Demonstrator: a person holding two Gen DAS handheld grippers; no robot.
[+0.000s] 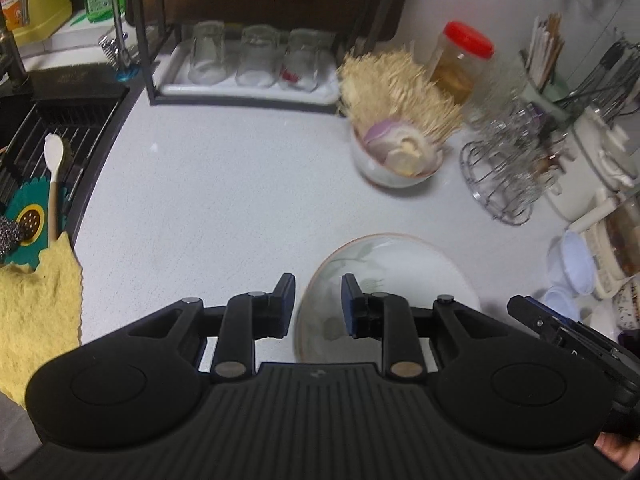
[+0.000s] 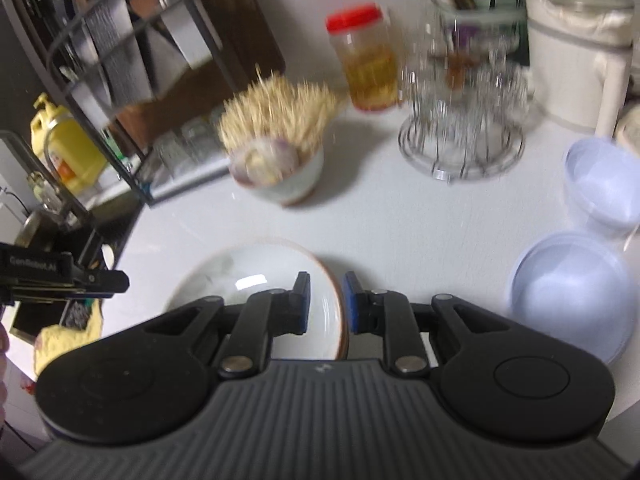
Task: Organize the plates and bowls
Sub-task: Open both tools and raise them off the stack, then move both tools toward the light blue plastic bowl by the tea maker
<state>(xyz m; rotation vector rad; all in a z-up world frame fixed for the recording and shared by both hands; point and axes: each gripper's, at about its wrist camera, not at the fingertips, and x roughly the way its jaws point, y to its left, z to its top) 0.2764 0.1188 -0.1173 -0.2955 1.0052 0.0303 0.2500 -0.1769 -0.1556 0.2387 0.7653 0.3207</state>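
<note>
A white plate with a brown rim and a faint green leaf print (image 1: 394, 264) lies on the white counter; it also shows in the right wrist view (image 2: 248, 276). My left gripper (image 1: 318, 304) is open, its jaws straddling the plate's left rim. My right gripper (image 2: 326, 300) is open, its jaws straddling the plate's right rim. A white bowl (image 1: 394, 168) holding onion pieces and a bundle of toothpicks stands farther back; it also shows in the right wrist view (image 2: 296, 180). The right gripper's body (image 1: 572, 340) shows at the right of the left wrist view.
A black rack with upturned glasses (image 1: 248, 60) stands at the back. A sink (image 1: 44, 136) with a yellow cloth (image 1: 36, 304) is on the left. A red-lidded jar (image 2: 366, 60), a wire holder (image 2: 460, 136), a white pot (image 2: 576, 44) and pale plastic bowls (image 2: 572, 292) stand on the right.
</note>
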